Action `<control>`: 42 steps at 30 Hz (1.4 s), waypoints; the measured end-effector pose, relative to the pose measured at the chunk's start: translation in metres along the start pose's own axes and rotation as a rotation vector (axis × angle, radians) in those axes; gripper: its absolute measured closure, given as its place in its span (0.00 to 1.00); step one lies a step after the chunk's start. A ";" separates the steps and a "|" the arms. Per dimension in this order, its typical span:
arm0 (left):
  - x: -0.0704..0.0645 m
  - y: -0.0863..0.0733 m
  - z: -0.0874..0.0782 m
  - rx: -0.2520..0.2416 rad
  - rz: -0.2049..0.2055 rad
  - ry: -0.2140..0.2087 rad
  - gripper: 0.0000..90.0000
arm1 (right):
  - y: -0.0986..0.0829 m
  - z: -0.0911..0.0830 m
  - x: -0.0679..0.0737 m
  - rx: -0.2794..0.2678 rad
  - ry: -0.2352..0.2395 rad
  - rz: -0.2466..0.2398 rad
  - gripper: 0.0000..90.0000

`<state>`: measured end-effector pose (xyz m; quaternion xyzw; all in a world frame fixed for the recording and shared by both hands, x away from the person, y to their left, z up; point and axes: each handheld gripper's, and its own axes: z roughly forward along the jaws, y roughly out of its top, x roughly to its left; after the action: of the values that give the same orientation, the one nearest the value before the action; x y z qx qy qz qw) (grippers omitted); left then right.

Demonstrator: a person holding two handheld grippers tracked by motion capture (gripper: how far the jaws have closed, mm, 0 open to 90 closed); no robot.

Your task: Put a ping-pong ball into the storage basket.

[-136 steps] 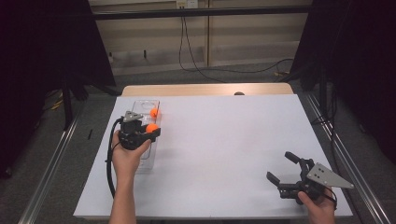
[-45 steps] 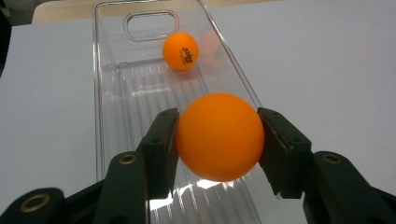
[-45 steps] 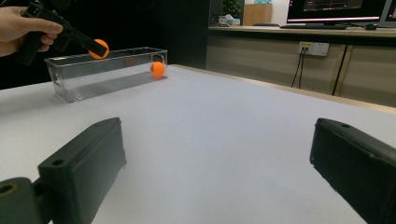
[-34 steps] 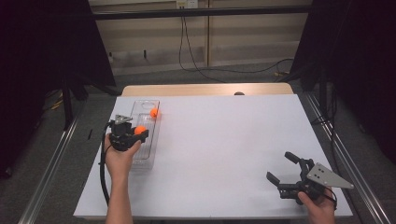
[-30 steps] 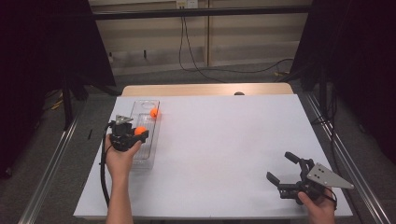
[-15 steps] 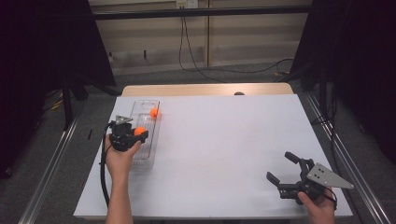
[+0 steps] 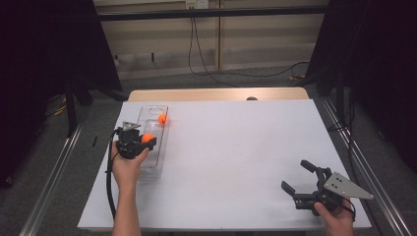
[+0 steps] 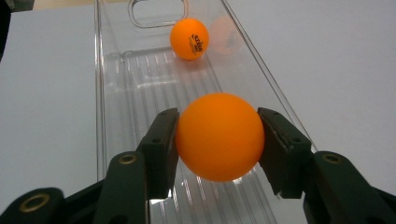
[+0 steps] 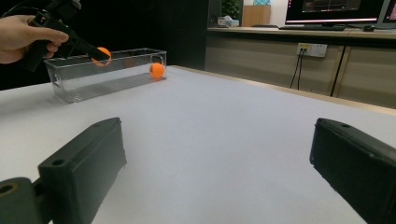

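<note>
1. Left gripper (image 7: 140, 140) sits over the clear plastic bin (image 7: 153, 169) at the table's left side, jaws clamped on an orange ping-pong ball (image 8: 219, 136); both pads press the ball's flanks.
2. Held ball hangs above the bin's ribbed floor, between the two long walls, at about rim height in the right gripper view; whether it clears the floor I cannot tell exactly.
3. Second orange ping-pong ball (image 8: 189, 38) rests on the bin floor toward the far end, near the cut-out handle, well apart from the held one. Bare floor lies between them.
4. Bin runs lengthwise away from the person, close to the left edge of the white table (image 7: 236, 147); a narrow strip of tabletop shows between the bin's outer wall and that edge.
5. Right gripper (image 7: 304, 179) rests low at the near right corner, jaws spread wide, gripping nothing, close to the table's near edge.
6. Broad open tabletop separates the two grippers; the middle and far right lie bare.
</note>
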<state>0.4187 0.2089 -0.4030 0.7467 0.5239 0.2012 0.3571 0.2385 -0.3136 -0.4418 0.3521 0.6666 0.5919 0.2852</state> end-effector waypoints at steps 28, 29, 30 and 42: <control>-0.004 0.002 -0.008 -0.052 -0.038 -0.027 0.39 | -0.001 -0.003 -0.002 -0.001 -0.011 0.004 0.03; -0.005 0.002 -0.008 -0.059 -0.037 -0.031 0.38 | -0.001 -0.003 -0.002 -0.001 -0.012 0.005 0.03; -0.005 0.002 -0.009 -0.059 -0.033 -0.035 0.37 | -0.001 -0.003 -0.002 -0.001 -0.012 0.004 0.03; -0.015 0.003 -0.016 -0.099 -0.033 -0.080 0.28 | 0.000 -0.004 -0.003 -0.003 -0.019 0.006 0.03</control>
<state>0.4046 0.1995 -0.3891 0.7267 0.5110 0.1910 0.4174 0.2367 -0.3186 -0.4418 0.3593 0.6618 0.5904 0.2905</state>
